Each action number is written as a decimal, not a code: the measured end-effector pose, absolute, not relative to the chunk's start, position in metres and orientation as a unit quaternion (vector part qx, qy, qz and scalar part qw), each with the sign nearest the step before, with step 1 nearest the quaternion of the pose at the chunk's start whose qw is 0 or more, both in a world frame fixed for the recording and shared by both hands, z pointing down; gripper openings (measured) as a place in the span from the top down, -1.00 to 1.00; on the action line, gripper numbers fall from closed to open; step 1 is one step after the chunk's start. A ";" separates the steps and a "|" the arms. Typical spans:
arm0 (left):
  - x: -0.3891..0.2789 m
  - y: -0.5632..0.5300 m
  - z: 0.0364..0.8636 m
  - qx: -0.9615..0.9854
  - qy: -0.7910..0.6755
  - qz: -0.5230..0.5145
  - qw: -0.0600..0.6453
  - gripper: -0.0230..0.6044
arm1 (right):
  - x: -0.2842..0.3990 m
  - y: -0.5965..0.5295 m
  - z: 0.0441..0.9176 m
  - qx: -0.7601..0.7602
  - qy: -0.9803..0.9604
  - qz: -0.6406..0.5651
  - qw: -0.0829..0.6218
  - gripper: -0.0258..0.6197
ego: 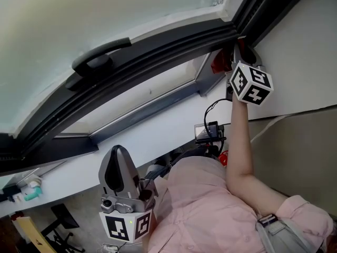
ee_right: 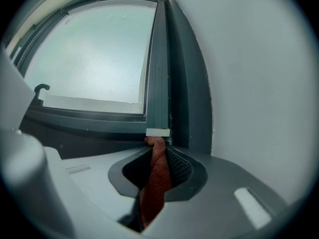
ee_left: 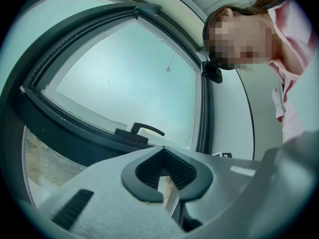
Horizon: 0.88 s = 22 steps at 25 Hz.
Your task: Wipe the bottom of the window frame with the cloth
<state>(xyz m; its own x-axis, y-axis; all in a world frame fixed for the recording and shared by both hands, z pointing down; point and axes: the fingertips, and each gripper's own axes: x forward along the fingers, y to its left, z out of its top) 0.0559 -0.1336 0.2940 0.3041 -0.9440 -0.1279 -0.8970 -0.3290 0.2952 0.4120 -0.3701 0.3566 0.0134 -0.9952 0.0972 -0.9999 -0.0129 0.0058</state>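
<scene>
Jaws of the left gripper [ego: 118,165] sit low down, close to the person's body and well away from the window. They are shut together and hold nothing. Higher up, the person's arm [ego: 239,141] reaches out to the right gripper [ego: 234,57]. Its jaws are pinched tight on the red cloth [ee_right: 156,176].

A twist of cloth pokes out past the tips and touches the dark window frame [ee_right: 158,73]. It sits right in the corner where two bars of the frame meet, just beside the white wall [ee_right: 259,83]. A small pale block [ee_right: 158,132] sits on the frame just past the cloth's tip. Beyond the frame is the foggy glass [ee_right: 94,54], with a black handle [ee_right: 41,88] far off to the side.

I think the wipe is at one end of its path, since the cloth is in the corner. The next move needs the right gripper to press the cloth onto the bar and slide it along toward the handle side. The pinch must be tight so the cloth does not slip out.
</scene>
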 end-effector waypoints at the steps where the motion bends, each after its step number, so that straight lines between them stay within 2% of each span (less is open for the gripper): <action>1: 0.056 -0.134 0.293 0.804 -0.572 -0.140 0.085 0.93 | 0.412 -0.370 0.356 0.711 -0.702 0.032 0.038 0.77; 13: 0.035 -0.124 0.300 0.808 -0.566 -0.136 0.094 0.93 | 0.386 -0.349 0.372 0.650 -0.756 0.075 0.027 0.75; 19: 0.019 -0.109 0.300 0.820 -0.548 -0.133 0.103 0.93 | 0.320 -0.290 0.354 0.567 -0.817 0.099 -0.002 0.75; 22: 0.007 -0.099 0.300 0.826 -0.539 -0.127 0.104 0.93 | 0.279 -0.252 0.349 0.527 -0.844 0.104 0.004 0.75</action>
